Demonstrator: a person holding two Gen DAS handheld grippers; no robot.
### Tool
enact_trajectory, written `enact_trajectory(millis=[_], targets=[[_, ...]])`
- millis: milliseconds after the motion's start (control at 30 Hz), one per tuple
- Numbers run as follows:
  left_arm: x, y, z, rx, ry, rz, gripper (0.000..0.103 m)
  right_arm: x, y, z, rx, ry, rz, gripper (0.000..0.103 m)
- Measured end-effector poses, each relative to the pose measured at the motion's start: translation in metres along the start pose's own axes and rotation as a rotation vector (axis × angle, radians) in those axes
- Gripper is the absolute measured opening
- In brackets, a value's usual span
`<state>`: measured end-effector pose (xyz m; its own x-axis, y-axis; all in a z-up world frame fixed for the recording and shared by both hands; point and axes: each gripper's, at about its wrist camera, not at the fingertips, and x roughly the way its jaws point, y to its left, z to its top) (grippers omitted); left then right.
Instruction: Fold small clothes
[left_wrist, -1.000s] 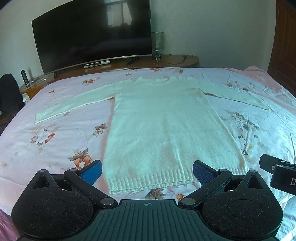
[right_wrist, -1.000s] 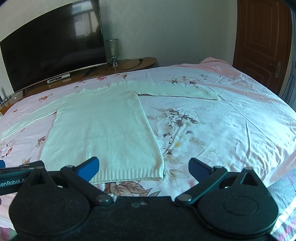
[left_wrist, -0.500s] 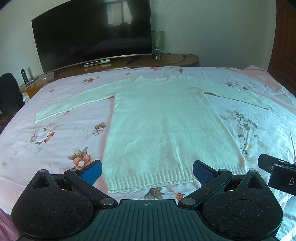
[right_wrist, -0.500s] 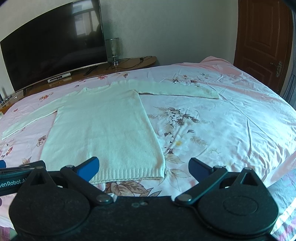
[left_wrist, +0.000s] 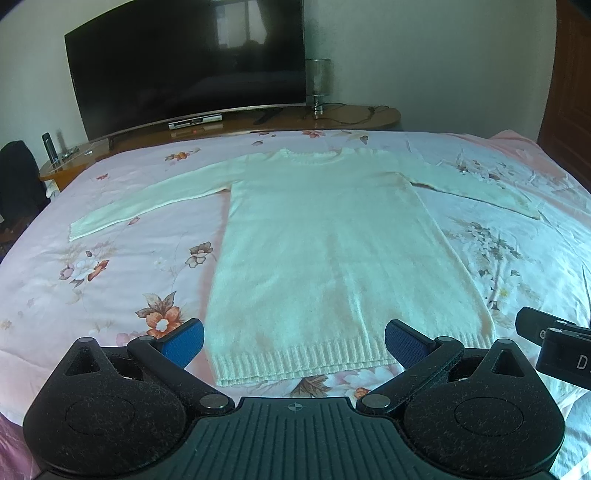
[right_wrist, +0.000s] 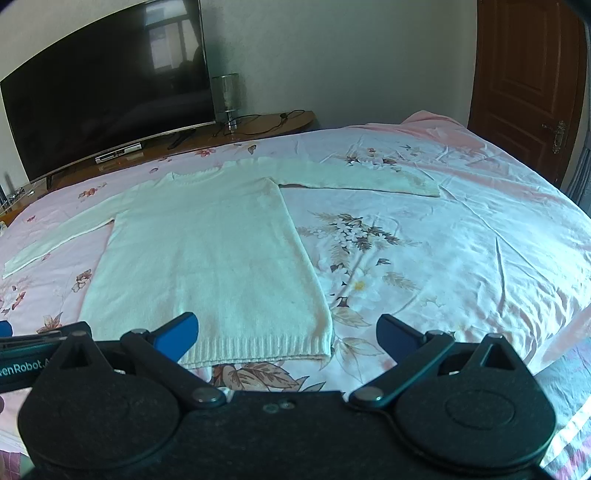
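Lying flat on the bed (left_wrist: 110, 266), the sweater (left_wrist: 332, 251) is pale cream, long in the body, with a ribbed hem nearest the cameras and a round ribbed neck at the far end. Both sleeves stretch straight out to the sides, each ending in a ribbed cuff; the body shows no folds, only faint vertical knit lines. The bed sheet is pink with flower prints, lightly creased on its right half.

In the left wrist view, the left gripper (left_wrist: 294, 341) hangs just short of the hem, its blue-padded fingers (left_wrist: 183, 341) spread wide and holding nothing; the hem spans nearly the whole gap between them. A black part of the right gripper (left_wrist: 554, 341) shows at the right edge.

In the right wrist view, the right gripper (right_wrist: 288, 334) faces the hem's right corner, fingers (right_wrist: 177, 332) equally wide apart and empty.

Beyond the bed stand a desk (left_wrist: 351, 116), a large dark TV (left_wrist: 184, 66) and a small lamp (left_wrist: 319, 86). A brown door (right_wrist: 524, 81) is at right.
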<state>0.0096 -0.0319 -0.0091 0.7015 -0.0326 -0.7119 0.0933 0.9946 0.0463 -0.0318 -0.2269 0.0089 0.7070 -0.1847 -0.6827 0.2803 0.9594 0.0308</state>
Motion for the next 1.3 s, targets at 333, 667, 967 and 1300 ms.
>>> enact_trajectory(millis=[333,667,967,1300], targets=[[0.021,0.005,0.011,-0.014,0.021,0.015,0.103,0.017,0.000,0.011,-0.006,-0.003,-0.017,0.103],[0.063,0.010,0.046,-0.024,0.024,0.042,0.103,0.049,-0.008,0.042,-0.006,-0.032,-0.025,0.103],[0.113,-0.002,0.086,-0.024,0.031,0.043,0.103,0.099,-0.025,0.078,0.057,-0.029,-0.029,0.103],[0.177,-0.020,0.133,-0.033,0.060,0.014,0.103,0.165,-0.039,0.121,0.060,-0.016,-0.076,0.103]])
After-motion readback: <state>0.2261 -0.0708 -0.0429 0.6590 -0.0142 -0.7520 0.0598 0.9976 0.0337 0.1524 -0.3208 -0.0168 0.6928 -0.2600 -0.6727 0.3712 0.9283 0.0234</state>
